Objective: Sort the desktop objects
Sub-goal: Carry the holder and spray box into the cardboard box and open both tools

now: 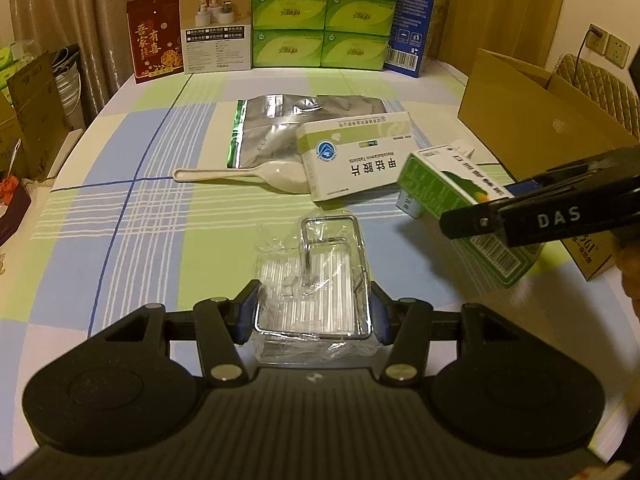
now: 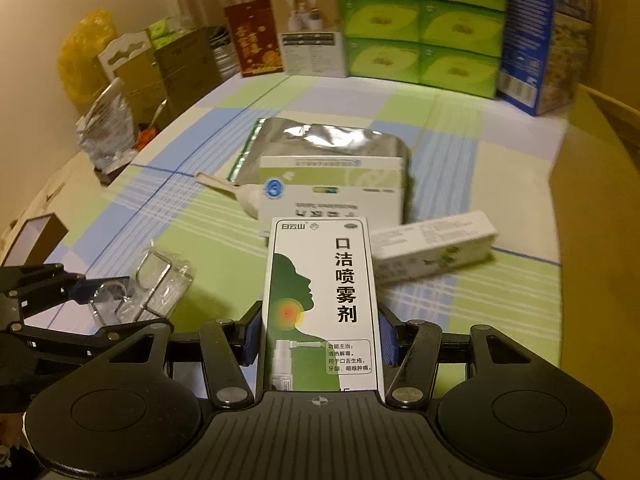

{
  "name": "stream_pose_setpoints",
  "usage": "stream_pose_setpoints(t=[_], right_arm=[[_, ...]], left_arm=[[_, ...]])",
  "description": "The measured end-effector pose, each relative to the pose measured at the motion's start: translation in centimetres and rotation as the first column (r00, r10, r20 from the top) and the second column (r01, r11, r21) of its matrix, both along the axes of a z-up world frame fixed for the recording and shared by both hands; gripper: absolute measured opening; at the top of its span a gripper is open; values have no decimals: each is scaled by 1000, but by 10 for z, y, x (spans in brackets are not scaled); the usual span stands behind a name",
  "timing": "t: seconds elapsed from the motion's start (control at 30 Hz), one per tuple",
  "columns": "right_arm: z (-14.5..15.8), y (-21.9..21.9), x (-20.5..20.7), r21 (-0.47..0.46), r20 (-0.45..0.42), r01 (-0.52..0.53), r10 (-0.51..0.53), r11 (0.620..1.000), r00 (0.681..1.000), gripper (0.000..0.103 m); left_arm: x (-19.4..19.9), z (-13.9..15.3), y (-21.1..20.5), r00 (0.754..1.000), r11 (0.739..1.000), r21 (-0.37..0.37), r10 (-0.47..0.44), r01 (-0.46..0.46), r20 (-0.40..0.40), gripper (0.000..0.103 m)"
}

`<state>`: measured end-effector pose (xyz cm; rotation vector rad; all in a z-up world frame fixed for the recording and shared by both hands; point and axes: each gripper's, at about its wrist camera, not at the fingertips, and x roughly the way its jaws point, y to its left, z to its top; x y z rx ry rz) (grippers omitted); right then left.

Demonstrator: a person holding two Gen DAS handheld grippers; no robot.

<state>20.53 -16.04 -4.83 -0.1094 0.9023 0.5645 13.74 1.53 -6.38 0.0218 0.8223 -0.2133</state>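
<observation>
A checked cloth (image 1: 132, 216) in green, blue and white covers the worktop ahead of you, with stacked green tissue boxes (image 1: 326, 12) standing along its far edge beside a red card (image 1: 154, 36) and a blue box (image 1: 416, 20).

Your left tool (image 1: 314, 314) is clamped on a clear plastic packet (image 1: 316, 284) with a bent metal wire hook inside; the blue pads (image 1: 246, 312) press its two sides, and it reaches forward from between the fingers. From the right-wrist view that packet (image 2: 148, 292) sits off to the left of your right tool, held in the left tool (image 2: 86, 286).

Your right tool (image 2: 320, 338) grips a tall spray box (image 2: 322, 300), white and green with a head outline on its front, upright between the pads. In the left-wrist view the same spray box (image 1: 452, 196) hangs to the right and ahead of your left tool, in the right tool (image 1: 492, 216).

Straight ahead of the left tool lie a white spoon (image 1: 248, 174), a white-and-green pill box (image 1: 356, 154) and a silver foil bag (image 1: 280, 128) under the pill box's far end. Just right of the spray box, a slim white carton (image 2: 434, 246) lies tilted. An open brown carton (image 1: 536, 108) stands far right.
</observation>
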Motion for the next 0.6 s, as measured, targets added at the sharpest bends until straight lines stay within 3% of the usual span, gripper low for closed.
stream_pose_setpoints(t=[0.4,0.6], right_arm=[[6,-19,-29,6,-3,62,-62,998,998,53],[17,-22,-50,9,79,79,-80,997,994,53]], left_arm=[[-14,7,-11,1000,1000,-22,-5,5,11,49],[-24,23,-14,999,999,-37,-2,4,40,49]])
